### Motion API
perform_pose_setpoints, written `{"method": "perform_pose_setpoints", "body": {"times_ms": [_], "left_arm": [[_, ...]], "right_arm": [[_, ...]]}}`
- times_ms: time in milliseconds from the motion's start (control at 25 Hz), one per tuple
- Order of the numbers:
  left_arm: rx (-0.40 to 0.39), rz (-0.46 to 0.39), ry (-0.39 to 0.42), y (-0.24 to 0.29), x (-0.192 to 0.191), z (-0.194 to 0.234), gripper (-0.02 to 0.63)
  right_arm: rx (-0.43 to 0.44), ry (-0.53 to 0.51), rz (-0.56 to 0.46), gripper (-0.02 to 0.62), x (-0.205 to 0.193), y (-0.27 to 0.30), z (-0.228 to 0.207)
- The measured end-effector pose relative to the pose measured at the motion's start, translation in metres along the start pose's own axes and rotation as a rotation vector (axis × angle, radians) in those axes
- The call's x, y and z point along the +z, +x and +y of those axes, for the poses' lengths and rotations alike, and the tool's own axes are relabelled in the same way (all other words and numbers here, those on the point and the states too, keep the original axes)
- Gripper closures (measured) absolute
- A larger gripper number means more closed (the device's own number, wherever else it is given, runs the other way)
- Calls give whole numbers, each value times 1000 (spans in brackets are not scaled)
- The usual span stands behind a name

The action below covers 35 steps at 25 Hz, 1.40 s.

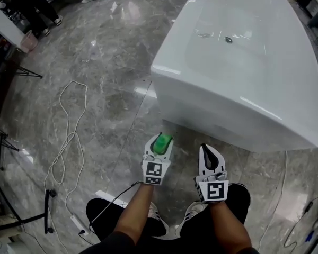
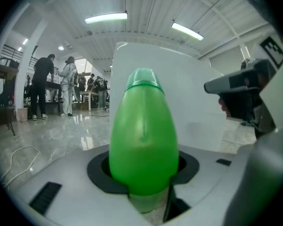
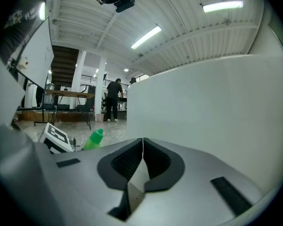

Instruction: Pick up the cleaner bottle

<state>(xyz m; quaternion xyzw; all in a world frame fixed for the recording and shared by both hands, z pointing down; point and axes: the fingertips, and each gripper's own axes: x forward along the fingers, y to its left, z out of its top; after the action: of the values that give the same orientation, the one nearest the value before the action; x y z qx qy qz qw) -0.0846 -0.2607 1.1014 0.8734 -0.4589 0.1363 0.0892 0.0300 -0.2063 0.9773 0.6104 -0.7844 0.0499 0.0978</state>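
So at this point my left hand-held gripper [image 1: 161, 141] had the green cleaner bottle [image 1: 161, 145] clamped between its jaws. In the left gripper view the bottle [image 2: 143, 135] filled the middle of the shot, standing upright with its green cap on top and the dark pads pressing on both sides of its belly. It sat right in front of the outer wall of the white bathtub [image 1: 238, 99], near the tub's corner, over the grey marble floor [image 1: 95, 73].

My right hand-held gripper [image 1: 209, 151] was just beside the left one, clenched with nothing in it; in the right gripper view its two pads [image 3: 132, 161] met in a thin line. That same view caught the bottle off to the left next to the left one's marker cube [image 3: 56, 138].

A white cable [image 1: 69, 131] looped over the floor on the left, and a few people [image 2: 40, 86] stood way back in the hall.
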Motion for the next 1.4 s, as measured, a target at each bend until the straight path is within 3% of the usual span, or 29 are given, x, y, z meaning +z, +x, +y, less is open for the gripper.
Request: {"method": "perform_pose_setpoints", "body": {"times_ms": [280, 600, 840, 1120, 1400], "left_arm": [[-40, -91, 31, -59, 196, -23, 417], [-99, -164, 56, -132, 449, -67, 417], [-113, -132, -10, -202, 592, -130, 420], [-154, -203, 12, -261, 686, -199, 420], [-205, -215, -4, -264, 712, -208, 420]], "right_arm": [[20, -36, -71, 578, 155, -39, 0], [-75, 30, -92, 578, 353, -111, -52], [-103, 63, -82, 578, 465, -203, -88], [-184, 82, -126, 578, 542, -292, -121], [-236, 65, -171, 578, 569, -299, -140]]}}
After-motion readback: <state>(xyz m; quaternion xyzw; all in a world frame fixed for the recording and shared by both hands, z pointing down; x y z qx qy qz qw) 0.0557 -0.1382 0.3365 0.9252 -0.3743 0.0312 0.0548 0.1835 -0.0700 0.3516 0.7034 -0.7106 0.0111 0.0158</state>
